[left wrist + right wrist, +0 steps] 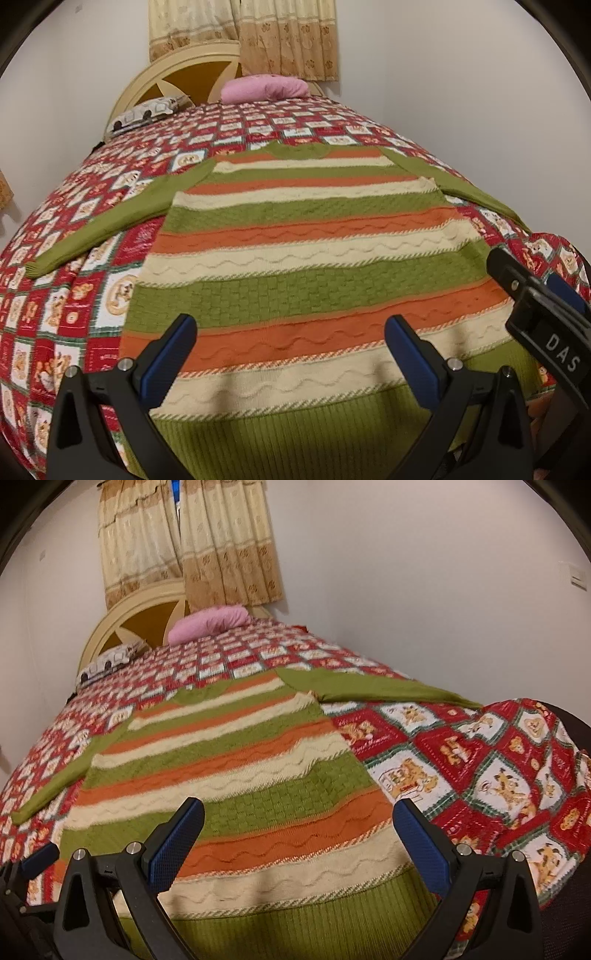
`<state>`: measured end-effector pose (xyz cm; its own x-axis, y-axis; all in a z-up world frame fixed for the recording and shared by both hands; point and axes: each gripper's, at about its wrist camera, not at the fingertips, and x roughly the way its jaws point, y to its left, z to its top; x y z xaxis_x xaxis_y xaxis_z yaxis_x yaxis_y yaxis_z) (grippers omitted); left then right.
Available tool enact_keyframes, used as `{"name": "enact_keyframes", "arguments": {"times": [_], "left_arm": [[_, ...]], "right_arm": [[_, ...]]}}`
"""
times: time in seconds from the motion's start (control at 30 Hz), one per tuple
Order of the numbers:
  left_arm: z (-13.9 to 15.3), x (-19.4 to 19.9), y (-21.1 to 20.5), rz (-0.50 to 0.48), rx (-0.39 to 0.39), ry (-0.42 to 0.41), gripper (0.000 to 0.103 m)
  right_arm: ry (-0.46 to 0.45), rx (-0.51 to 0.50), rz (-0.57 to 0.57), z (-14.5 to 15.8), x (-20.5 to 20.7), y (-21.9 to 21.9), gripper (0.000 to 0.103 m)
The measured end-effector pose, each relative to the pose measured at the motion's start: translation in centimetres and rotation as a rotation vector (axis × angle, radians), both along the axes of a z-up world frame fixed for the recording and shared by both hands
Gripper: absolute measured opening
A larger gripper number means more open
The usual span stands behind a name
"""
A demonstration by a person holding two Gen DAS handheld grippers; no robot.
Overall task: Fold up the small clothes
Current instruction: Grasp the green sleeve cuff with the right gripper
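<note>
On right gripper (554, 317), white "DAS" lettering.

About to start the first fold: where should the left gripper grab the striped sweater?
Take the sweater by its left sleeve cuff, coming in from the bed's left edge. The sleeve lies flat and spread outward, so it should fold across the body.

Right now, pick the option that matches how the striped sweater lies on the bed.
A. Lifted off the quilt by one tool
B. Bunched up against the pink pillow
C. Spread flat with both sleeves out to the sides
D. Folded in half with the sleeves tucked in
C: the striped sweater lies flat on the quilt with both green sleeves out sideways, and the left tool and right tool are open, gripping nothing.
</note>
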<state>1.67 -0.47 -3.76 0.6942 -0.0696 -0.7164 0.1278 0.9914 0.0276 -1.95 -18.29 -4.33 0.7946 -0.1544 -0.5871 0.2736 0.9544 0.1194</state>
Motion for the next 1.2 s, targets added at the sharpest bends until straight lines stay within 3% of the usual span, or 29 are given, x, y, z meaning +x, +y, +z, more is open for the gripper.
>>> {"name": "enact_keyframes", "arguments": {"times": [0.13,0.27,0.33,0.5,0.6,0.77,0.87,0.97,1.1,1.2], "left_arm": [[-0.6,1.7,0.9,0.0,-0.011,0.018,0.103],[-0.1,4.3,2.6,0.034,-0.017,-0.027,0.103],[0.2,6.5,3.6,0.066,0.007,-0.062,0.103],[1.0,11.2,6.3,0.148,0.028,-0.101,0.103],[0.7,13.6,7.8,0.207,0.034,-0.118,0.103],[-1.8,16.2,9.0,0.257,0.029,-0.059,0.103],[-3.2,17.4,9.3,0.257,0.014,0.033,0.103],[-3.6,17.6,9.7,0.267,-0.016,0.062,0.103],[-4.4,18.2,10.5,0.285,-0.078,0.116,0.103],[-4.4,18.3,10.2,0.285,-0.069,0.118,0.103]], "right_arm": [[0.008,0.005,0.025,-0.7,1.2,-1.2,0.102],[-0.025,0.028,-0.003,0.2,3.1,-4.6,0.102],[-0.017,0.087,-0.022,0.8,4.9,-7.5,0.101],[0.017,0.197,-0.145,1.6,9.9,-16.6,0.087],[0.099,0.283,-0.264,0.7,13.1,-24.0,0.084],[0.217,0.378,-0.446,-2.2,15.8,-33.8,0.062],[0.279,0.394,-0.518,-4.1,17.0,-36.9,0.062],[0.334,0.421,-0.548,-6.0,18.2,-38.3,0.062],[0.361,0.365,-0.587,-6.3,19.7,-38.4,0.062],[0.373,0.347,-0.591,-6.8,20.9,-38.9,0.062]]}}
